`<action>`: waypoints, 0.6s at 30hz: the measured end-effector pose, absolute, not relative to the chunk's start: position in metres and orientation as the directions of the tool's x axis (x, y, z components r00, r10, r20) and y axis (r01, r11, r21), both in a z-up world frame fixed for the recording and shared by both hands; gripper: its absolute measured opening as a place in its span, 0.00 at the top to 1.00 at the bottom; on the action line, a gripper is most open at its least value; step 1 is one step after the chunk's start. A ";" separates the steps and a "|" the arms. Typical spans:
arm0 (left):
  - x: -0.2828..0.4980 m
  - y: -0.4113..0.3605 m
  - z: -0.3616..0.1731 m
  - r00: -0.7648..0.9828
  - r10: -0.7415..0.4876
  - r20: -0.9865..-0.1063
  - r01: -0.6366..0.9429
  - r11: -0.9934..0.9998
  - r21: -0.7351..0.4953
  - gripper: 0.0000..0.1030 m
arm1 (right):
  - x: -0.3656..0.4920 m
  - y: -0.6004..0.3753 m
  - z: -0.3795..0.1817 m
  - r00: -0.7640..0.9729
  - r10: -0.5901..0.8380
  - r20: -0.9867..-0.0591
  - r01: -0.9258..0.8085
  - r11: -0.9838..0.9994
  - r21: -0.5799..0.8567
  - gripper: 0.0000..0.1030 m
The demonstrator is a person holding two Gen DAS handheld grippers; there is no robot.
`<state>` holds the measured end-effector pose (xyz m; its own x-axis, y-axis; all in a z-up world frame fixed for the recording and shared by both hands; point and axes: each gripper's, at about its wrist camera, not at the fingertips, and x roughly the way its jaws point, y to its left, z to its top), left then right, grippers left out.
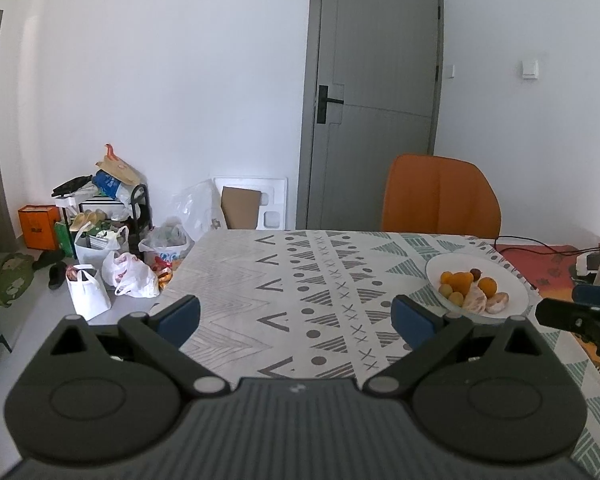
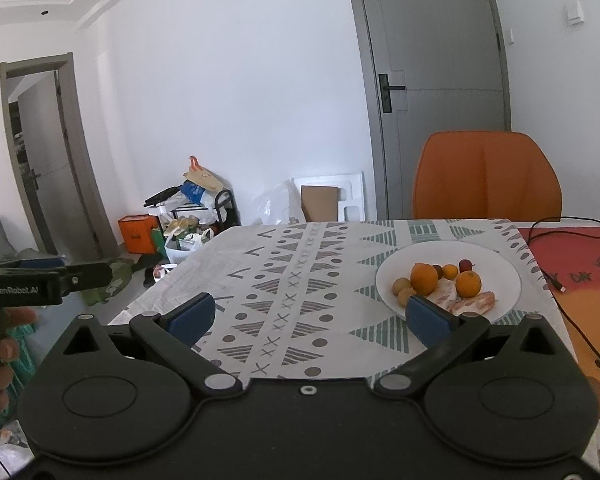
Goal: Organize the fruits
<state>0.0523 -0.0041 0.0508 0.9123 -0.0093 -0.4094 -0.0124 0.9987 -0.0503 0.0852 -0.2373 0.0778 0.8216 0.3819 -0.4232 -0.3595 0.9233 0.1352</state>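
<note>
Hovering above the patterned grey-and-white tabletop (image 2: 292,280), the left gripper (image 1: 296,316) and right gripper (image 2: 308,316) both hold their jaws spread wide and empty. Ahead and to the right of both jaws, the round white plate (image 2: 496,276) holds the small oranges, peeled segments and darker fruits (image 2: 440,284) heaped together, seemingly to keep them from rolling.

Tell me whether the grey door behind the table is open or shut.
Shut. The grey door sits flush in its frame on both sides, with no gap and nothing visible beyond it; its handle is level.
</note>
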 end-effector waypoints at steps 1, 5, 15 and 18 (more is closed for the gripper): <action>0.053 -0.004 0.051 0.912 -0.010 -0.411 -0.012 0.999 -0.049 0.02 | 0.085 -0.237 0.078 0.821 0.383 -0.424 -0.360 0.923 0.136 0.00; 0.051 -0.002 0.050 0.908 -0.009 -0.419 -0.012 0.999 -0.046 0.02 | 0.087 -0.237 0.077 0.817 0.383 -0.431 -0.359 0.923 0.139 0.00; 0.051 0.005 0.045 0.902 -0.005 -0.432 -0.024 0.998 -0.061 0.02 | 0.087 -0.234 0.072 0.794 0.396 -0.461 -0.371 0.917 0.148 0.00; 0.050 0.006 0.044 0.900 -0.005 -0.435 -0.025 0.998 -0.064 0.02 | 0.087 -0.235 0.070 0.790 0.394 -0.470 -0.370 0.917 0.147 0.00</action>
<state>0.0502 0.0061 0.0437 0.9004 -0.0049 -0.4350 -0.0254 0.9976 -0.0638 0.0870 -0.2346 0.0703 0.7900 0.3940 -0.4698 -0.3700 0.9173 0.1472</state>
